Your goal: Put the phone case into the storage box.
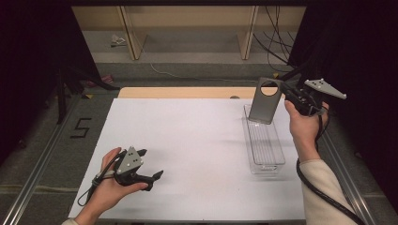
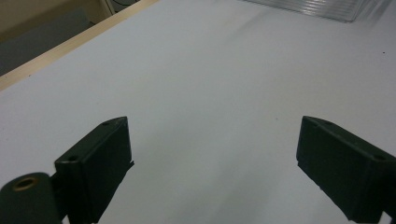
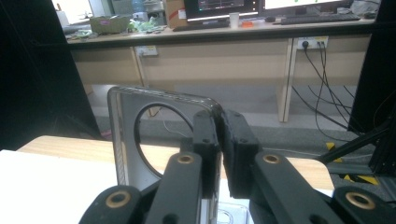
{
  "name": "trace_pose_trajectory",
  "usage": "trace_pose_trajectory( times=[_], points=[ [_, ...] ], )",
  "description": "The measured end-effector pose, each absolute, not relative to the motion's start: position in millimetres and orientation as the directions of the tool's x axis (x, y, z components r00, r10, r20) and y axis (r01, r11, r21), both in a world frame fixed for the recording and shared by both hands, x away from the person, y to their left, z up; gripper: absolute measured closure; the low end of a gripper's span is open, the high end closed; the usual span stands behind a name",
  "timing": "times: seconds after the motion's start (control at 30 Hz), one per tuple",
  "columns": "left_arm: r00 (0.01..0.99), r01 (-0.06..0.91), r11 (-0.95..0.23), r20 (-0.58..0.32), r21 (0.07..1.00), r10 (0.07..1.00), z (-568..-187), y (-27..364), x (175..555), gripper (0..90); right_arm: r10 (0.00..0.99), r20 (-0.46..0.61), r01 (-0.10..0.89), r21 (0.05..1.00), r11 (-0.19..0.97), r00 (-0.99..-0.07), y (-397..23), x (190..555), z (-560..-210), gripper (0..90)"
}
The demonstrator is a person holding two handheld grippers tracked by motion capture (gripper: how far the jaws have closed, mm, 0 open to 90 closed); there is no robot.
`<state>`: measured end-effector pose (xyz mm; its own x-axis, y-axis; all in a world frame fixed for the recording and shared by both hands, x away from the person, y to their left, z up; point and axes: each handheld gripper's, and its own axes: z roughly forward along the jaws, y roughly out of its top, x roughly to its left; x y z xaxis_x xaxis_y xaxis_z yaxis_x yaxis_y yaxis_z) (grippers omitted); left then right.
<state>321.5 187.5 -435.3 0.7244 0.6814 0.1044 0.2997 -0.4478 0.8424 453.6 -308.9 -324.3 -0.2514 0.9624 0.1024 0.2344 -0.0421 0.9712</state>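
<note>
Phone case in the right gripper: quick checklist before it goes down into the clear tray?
1. Grip on the phone case: ok. The right gripper has its jaws shut on the case's edge near the round hole.
2. Case position: ok. It hangs upright over the far end of the clear tray.
3. Case bottom touching the tray floor: cannot tell.
4. Tray free of other items: ok, as far as the high view shows through its clear walls.
5. Left gripper out of the way: ok. It is open and low over the white table, well apart from the tray.
</note>
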Motion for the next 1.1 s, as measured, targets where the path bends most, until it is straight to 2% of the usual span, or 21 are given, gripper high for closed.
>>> trace_pose_trajectory(
  times=[1.1],
  points=[
    [0.722,0.302,-0.445,0.103,0.843,0.684,-435.3,188.3,322.0,9.7,0.968,0.066,0.219,0.976,-0.012,-0.241,-307.5,456.8,-321.1,84.7]
  ],
)
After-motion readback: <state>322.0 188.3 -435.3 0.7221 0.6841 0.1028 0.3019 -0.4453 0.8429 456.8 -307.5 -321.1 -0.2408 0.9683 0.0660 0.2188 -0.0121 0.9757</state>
